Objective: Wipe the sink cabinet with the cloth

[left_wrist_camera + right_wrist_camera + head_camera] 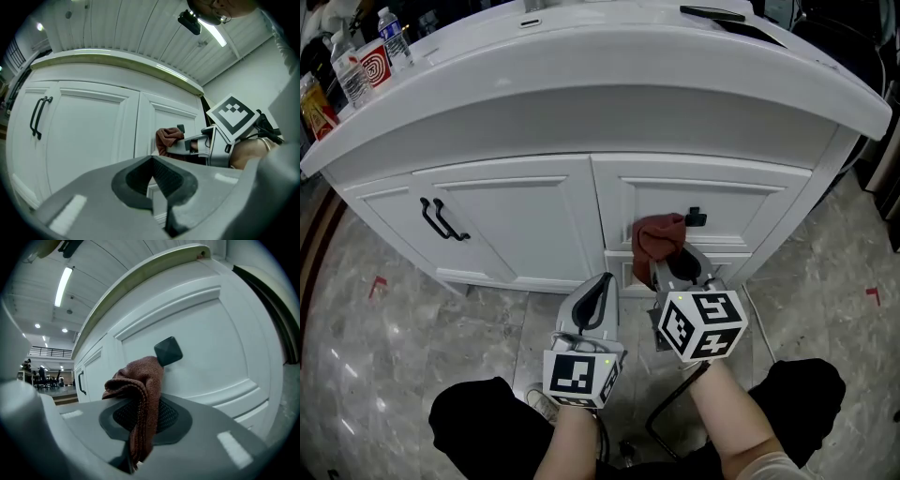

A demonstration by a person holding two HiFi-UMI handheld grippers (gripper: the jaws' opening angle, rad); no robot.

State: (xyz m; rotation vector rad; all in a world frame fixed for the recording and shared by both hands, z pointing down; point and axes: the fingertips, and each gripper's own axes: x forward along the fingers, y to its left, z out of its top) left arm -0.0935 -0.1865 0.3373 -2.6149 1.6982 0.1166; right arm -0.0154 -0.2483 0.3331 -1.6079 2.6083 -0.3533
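Right gripper (673, 267) is up at the white sink cabinet (516, 220), jaws clamped on a reddish-brown cloth (659, 238). The right gripper view shows the fabric pinched between the pads, with a folded bunch spilling out the front. That bunch sits against the upper drawer front on the cabinet's right side, just beside and below the small black knob (696, 217). Whether it presses flat on the panel is hard to tell, but it looks like contact.

Left gripper (598, 292) hangs low and back from the cabinet, jaws together at the tips with nothing between them. It has no part in this.

This reads as the wiping step, under way on that drawer panel. The double doors with the two black bar handles (442, 221) lie well apart from the cloth, to the left.

The next move calls for a sideways sweep with steady pressure, steering the cloth round the knob so it doesn't snag, then working across toward the doors.
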